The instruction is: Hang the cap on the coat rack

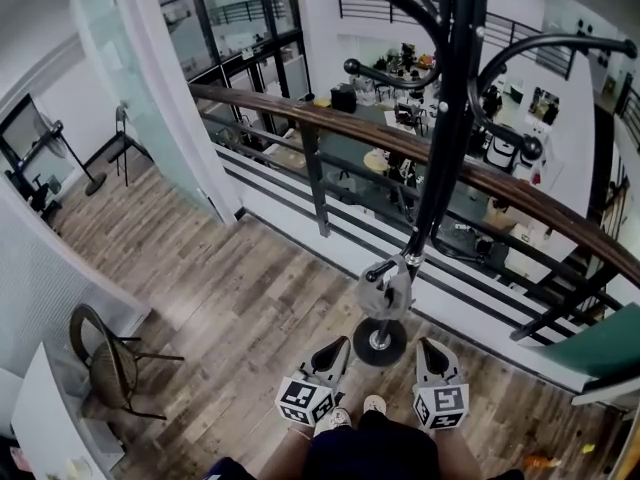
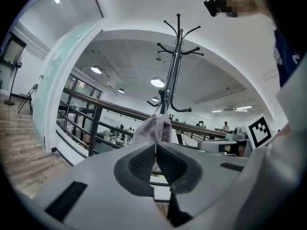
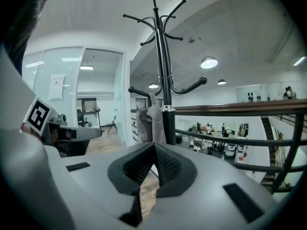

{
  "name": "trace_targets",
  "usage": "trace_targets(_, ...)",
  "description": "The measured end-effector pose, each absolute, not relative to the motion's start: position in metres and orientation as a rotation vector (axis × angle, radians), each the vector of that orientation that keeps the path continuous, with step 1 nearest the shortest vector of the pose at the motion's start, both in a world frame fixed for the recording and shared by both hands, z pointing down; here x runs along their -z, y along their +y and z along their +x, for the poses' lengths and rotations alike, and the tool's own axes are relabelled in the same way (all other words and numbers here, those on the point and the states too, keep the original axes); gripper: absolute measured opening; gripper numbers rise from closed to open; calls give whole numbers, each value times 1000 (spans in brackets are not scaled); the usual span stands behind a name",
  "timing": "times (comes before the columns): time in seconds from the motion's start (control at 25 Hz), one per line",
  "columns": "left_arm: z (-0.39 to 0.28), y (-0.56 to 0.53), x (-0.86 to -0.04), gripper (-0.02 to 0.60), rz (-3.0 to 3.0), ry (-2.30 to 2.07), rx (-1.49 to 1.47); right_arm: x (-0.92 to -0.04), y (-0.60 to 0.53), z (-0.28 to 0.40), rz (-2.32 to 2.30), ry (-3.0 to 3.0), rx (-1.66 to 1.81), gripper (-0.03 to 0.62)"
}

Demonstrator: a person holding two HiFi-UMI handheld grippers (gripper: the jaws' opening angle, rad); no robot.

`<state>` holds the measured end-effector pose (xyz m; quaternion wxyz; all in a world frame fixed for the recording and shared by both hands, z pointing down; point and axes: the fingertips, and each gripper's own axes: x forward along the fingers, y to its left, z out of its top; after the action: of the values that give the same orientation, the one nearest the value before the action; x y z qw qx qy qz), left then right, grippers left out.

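Observation:
The black coat rack (image 1: pixel 440 168) stands on its round base (image 1: pixel 380 343) just ahead of me, beside the railing. A grey cap (image 1: pixel 385 288) hangs low on the rack's pole. My left gripper (image 1: pixel 340 344) sits below and left of the cap, apart from it, jaws shut and empty. My right gripper (image 1: pixel 424 346) is below and right of it, also shut and empty. In the left gripper view the cap (image 2: pixel 153 128) shows just beyond the closed pads (image 2: pixel 144 162), against the rack (image 2: pixel 175 66). The right gripper view has the cap (image 3: pixel 148 123) hanging left of the pole (image 3: pixel 163 71).
A wood-topped metal railing (image 1: pixel 330 128) runs behind the rack, with an open office floor far below. A glass partition (image 1: pixel 150 88) stands at the left. A wicker chair (image 1: pixel 105 358) sits at the lower left on the plank floor (image 1: pixel 230 288).

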<state>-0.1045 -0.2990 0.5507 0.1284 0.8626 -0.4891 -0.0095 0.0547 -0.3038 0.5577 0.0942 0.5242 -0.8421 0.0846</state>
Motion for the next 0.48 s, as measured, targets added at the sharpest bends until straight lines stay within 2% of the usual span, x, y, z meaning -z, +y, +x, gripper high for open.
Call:
trace_targets(0.32, -96, -304, -549, 2, 2556, -1420, -64, -554, -304, 51, 1530, -2473, -194, 9)
trace_targets(0.48, -96, -303, -543, 2, 2567, -1409, 0, -553, -305, 49, 1524, -2463, -180, 8)
